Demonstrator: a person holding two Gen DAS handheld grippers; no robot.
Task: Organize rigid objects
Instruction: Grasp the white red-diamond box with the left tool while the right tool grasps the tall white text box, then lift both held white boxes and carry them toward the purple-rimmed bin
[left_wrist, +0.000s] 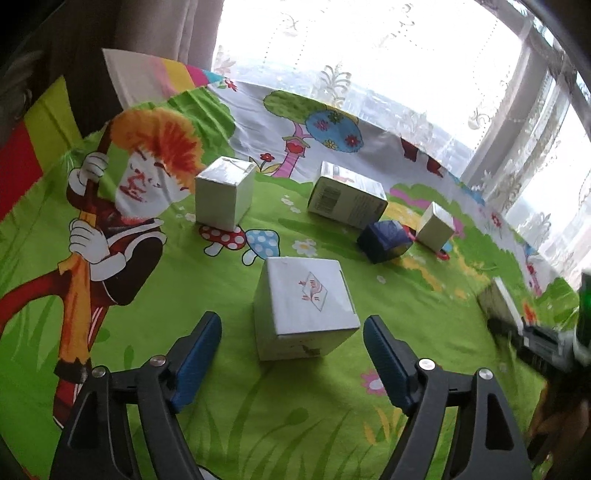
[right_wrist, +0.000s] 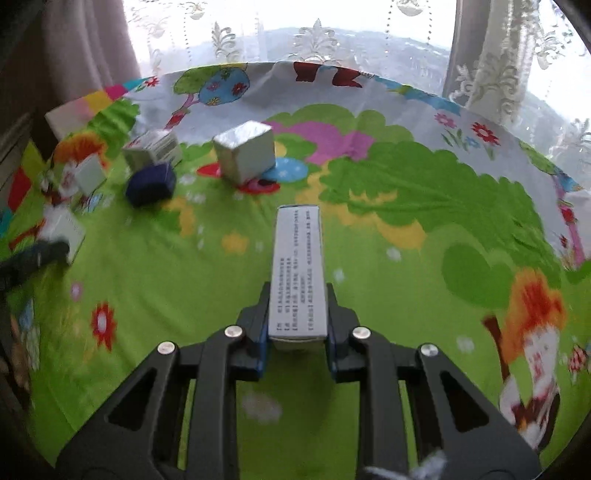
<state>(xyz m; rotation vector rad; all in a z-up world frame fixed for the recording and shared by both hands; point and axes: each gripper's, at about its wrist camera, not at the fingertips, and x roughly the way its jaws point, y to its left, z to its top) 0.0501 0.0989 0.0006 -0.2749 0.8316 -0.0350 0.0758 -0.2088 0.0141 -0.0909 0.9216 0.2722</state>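
Two hand-held grippers: right (right_wrist: 297, 325) clamps the narrow printed box (right_wrist: 298, 269); left (left_wrist: 291, 354), jaws spread, should centre the white cube (left_wrist: 304, 314) ahead before squeezing

light: window (left_wrist: 369, 44) backlight, blown out | edges: fisheye-bent, dark corners | left-side blur, right-wrist view

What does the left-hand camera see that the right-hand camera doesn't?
Only the left wrist view shows the open left gripper around a white box with a red diamond mark, pads not touching it. Only the right wrist view shows the right gripper shut on a narrow printed box. Both show the dark blue box and cartoon cloth.
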